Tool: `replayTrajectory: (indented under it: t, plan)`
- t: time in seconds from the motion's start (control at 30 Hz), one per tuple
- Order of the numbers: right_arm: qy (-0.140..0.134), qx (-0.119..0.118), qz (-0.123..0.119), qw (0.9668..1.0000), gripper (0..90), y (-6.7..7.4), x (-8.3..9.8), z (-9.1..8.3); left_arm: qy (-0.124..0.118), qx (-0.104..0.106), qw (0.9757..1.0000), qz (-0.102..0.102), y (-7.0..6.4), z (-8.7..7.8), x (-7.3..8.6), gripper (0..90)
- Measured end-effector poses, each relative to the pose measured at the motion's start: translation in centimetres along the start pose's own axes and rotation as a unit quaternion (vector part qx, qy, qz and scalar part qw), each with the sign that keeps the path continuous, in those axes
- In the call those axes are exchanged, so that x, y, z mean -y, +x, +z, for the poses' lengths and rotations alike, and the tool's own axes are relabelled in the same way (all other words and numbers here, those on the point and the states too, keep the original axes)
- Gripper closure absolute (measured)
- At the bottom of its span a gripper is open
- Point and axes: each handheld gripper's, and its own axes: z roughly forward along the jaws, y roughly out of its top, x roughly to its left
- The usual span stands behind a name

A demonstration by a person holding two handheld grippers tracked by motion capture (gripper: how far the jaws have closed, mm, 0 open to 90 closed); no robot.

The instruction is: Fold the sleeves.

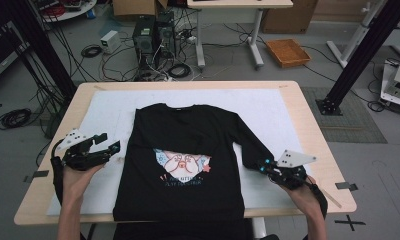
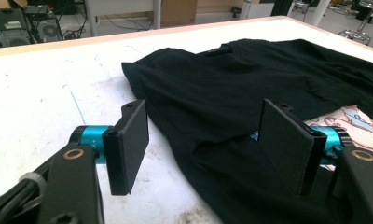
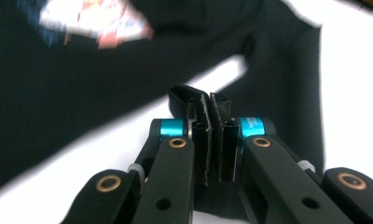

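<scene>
Our right claw (image 3: pixel 208 135) had pinched shut on the sleeve (image 1: pixel 250 150) cuff; the shirt (image 1: pixel 183 160) lay leftward, our left claw (image 2: pixel 203 149) gaping over its edge.

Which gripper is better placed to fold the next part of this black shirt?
Right. The right gripper is shut on the sleeve end, ready to carry it over the shirt. The left gripper stands open at the shirt's side edge, gripping nothing.

Even, bright overhead light, soft shadows. Right gripper view motion-blurred, white mat (image 3: pixel 357 70) blown out; black shirt (image 1: pixel 183 150) swallows detail.
</scene>
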Motion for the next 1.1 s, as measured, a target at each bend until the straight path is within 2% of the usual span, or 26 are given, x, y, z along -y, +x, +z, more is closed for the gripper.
replayTrajectory:
  t: [0.1,0.17,0.27,0.3,0.33,0.37,0.4,0.47,0.53,0.6,0.77,0.8,0.83,0.87,0.9,0.97,1.1]
  plan:
    - [-0.025,0.022,0.036,0.9988,87.9,-0.9,-1.2,0.5,0.002,-0.004,1.0,0.0,0.0,0.0,0.1,33.5]
    - [-0.034,0.052,0.063,0.9961,87.9,-1.4,-1.9,1.2,0.001,-0.005,1.0,-0.001,0.0,-0.1,0.1,33.5]
    - [-0.049,0.089,0.107,0.989,87.9,-2.0,-3.0,2.1,0.001,-0.007,1.0,0.001,0.1,-0.2,0.1,33.5]
    - [-0.064,0.102,0.127,0.9845,87.9,-2.0,-3.9,2.5,0.001,-0.007,1.0,0.001,0.1,-0.3,0.1,33.5]
    - [-0.064,0.102,0.127,0.9845,87.9,-2.0,-3.9,2.5,-0.001,-0.008,1.0,0.0,0.0,-0.3,0.1,33.5]
    - [-0.077,0.112,0.14,0.9808,87.9,-1.7,-5.1,2.8,0.0,-0.008,1.0,0.0,0.0,-0.3,0.1,33.5]
    - [-0.077,0.112,0.14,0.9808,87.9,-1.7,-5.1,2.8,0.0,-0.009,1.0,0.001,0.0,-0.3,0.1,33.5]
    - [-0.091,0.115,0.141,0.9792,87.9,-1.3,-6.3,3.3,0.001,-0.009,1.0,0.002,0.0,-0.3,0.1,33.5]
    - [-0.11,0.11,0.14,0.9779,87.8,-0.4,-8.3,4.4,0.004,-0.008,0.9999,0.005,0.0,-0.2,0.0,33.5]
    - [-0.112,0.105,0.139,0.9784,87.8,0.0,-9.0,4.8,0.006,-0.01,0.9999,0.009,-0.1,-0.2,0.0,33.5]
    - [-0.128,0.093,0.126,0.9794,87.8,2.4,-12.2,7.2,0.005,-0.011,0.9999,0.009,-0.1,-0.4,-0.1,33.5]
    - [-0.129,0.09,0.124,0.9797,87.7,3.3,-13.3,8.4,0.004,-0.013,0.9999,0.009,0.0,-0.4,-0.1,33.6]
    - [-0.129,0.09,0.124,0.9797,87.7,3.3,-13.3,8.4,0.003,-0.014,0.9999,0.008,0.0,-0.5,-0.1,33.6]
    - [-0.127,0.083,0.124,0.9806,87.6,4.1,-14.1,10.0,0.004,-0.014,0.9999,0.008,0.0,-0.5,-0.1,33.6]
    - [-0.127,0.083,0.124,0.9806,87.6,4.1,-14.1,10.0,0.004,-0.015,0.9998,0.009,0.1,-0.6,-0.1,33.6]
    - [-0.126,0.073,0.125,0.9814,87.5,4.8,-14.8,11.7,0.003,-0.016,0.9998,0.007,0.1,-0.7,-0.1,33.7]
    - [-0.101,0.049,0.126,0.9857,87.5,6.2,-15.6,15.5,0.002,-0.018,0.9998,0.008,0.3,-0.9,-0.1,33.8]
